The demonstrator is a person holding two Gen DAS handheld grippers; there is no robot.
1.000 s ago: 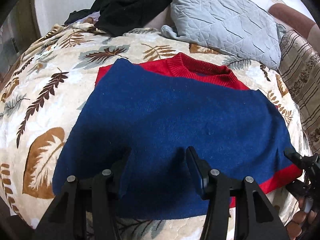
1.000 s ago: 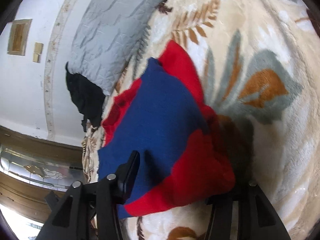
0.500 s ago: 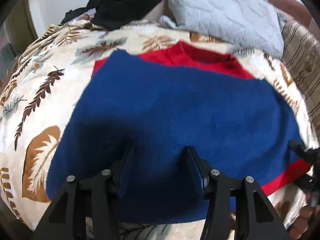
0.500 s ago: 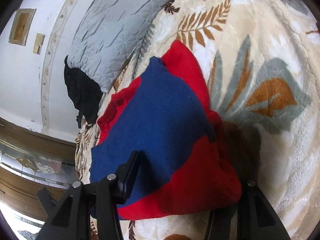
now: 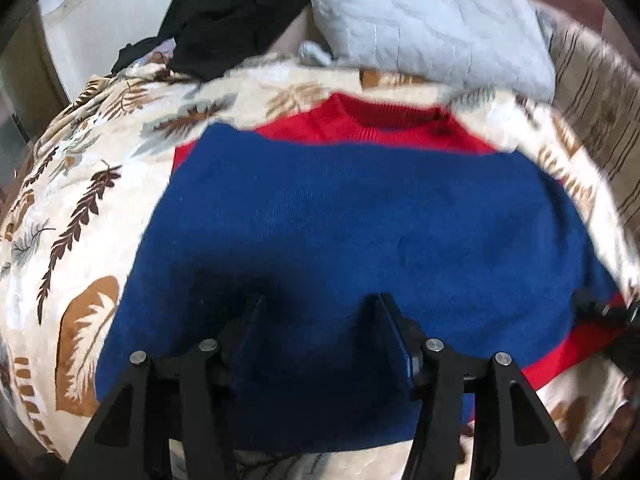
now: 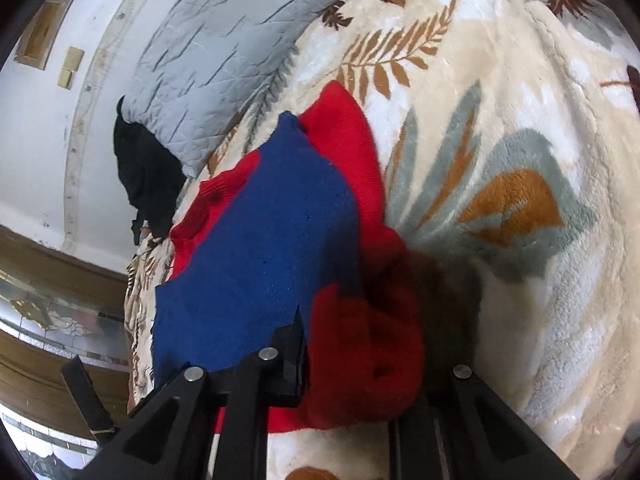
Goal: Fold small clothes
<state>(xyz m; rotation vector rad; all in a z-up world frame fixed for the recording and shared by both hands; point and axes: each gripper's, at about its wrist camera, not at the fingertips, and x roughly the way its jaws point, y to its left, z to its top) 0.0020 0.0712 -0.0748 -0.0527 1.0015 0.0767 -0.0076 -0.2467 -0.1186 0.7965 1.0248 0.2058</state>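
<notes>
1. The blue and red sweater (image 5: pixel 360 232) lay flat on the bed's leaf-print blanket (image 5: pixel 80 208), its red collar at the far side, towards the grey pillow (image 5: pixel 420 20) and a heap of black clothing (image 5: pixel 232 12).
2. The right gripper (image 6: pixel 360 360) had just narrowed its jaws on the sweater's near right corner — the red hem was bunched up between them, where a second before it had lain loose in a wider gap. I judged that a real grip on the cloth.
3. The left gripper (image 5: pixel 316 332) hovered over the near edge of the blue panel with its jaws at a middling spread and nothing pinched; they had widened only slightly. Blue knit showed in the gap, but the pads did not press on it.
4. So one corner was secured and the other was not yet — the fold probably could not start evenly until the left jaws closed on the hem too.
5. A lift by the right corner alone would likely drag the sweater askew.
</notes>
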